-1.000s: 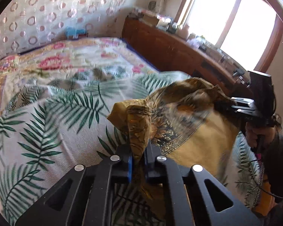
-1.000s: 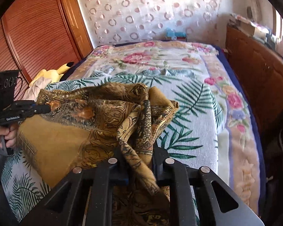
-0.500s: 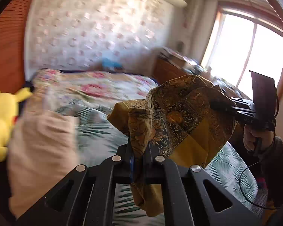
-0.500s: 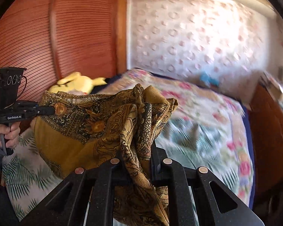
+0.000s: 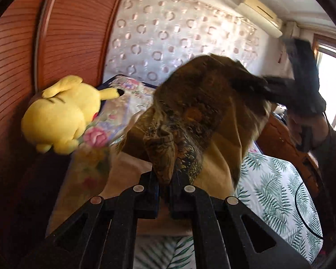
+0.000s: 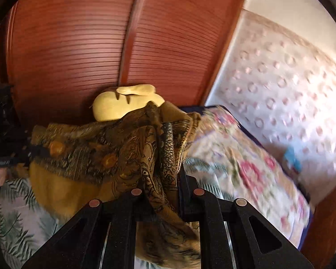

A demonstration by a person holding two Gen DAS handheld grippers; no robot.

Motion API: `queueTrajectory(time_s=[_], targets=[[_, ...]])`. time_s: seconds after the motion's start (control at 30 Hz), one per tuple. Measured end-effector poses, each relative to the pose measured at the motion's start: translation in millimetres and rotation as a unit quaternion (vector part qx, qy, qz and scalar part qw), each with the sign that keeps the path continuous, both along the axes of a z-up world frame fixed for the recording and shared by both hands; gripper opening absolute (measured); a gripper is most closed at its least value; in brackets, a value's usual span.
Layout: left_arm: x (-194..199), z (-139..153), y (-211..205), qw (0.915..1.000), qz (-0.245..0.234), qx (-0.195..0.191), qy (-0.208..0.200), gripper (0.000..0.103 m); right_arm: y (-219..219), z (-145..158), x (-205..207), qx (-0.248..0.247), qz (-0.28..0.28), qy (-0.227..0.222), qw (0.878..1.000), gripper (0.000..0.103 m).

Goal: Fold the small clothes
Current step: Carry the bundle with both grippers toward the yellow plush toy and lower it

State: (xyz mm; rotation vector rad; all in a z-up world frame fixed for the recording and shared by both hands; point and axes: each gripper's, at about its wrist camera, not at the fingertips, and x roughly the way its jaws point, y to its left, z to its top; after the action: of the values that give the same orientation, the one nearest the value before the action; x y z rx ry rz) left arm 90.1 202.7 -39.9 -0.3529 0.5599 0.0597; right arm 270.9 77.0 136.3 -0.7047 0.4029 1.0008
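A: Both grippers are up off the bed with the mustard-and-brown patterned cloth (image 5: 203, 116) strung between them. The left gripper (image 5: 164, 188) has its jaws pressed tight on a bunched corner, fabric poking up out of the pinch.

B: Same on the other side. The right gripper (image 6: 161, 192) is clamped on a thick gathered fold, and a tail of cloth spills down over its frame. In the left wrist view that gripper is a dark blur at the cloth's far upper edge.

A: The cloth's lower edge hangs free, its plain mustard panel sagging toward the palm-leaf sheet (image 5: 275, 183) without a clear touch.

B: Room to work? To the right there's open leaf-print sheet, then the wooden cabinet (image 5: 277, 132) along the bed's edge.

A: The left is tighter. The yellow plush toy (image 5: 60, 116) sits against the reddish slatted wardrobe (image 6: 74, 44), right at the edge of the floral bedspread (image 6: 246, 168).

B: From the right wrist view the plush peeks just over the cloth's top edge. Whether they touch, I can't tell.
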Motion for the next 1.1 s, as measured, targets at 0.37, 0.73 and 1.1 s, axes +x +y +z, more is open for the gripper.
queueTrajectory(time_s=[0.37,0.73,1.1], targets=[[-12.7,-29.5,10.0,0.9981,0.038,0.004,0.047,0.007,59.3,-25.8,44.2,0.026,-0.043,0.029,0.998,0.049],[-21.4,-24.8,14.3,0.9969,0.049,0.043,0.046,0.041,43.8,-106.3,16.2,0.038,-0.029,0.149,0.988,0.057],[-43.1,8.1,13.9,0.9955,0.057,0.074,0.019,0.085,50.0,-167.9,-13.8,0.018,-0.052,0.128,0.990,0.057]])
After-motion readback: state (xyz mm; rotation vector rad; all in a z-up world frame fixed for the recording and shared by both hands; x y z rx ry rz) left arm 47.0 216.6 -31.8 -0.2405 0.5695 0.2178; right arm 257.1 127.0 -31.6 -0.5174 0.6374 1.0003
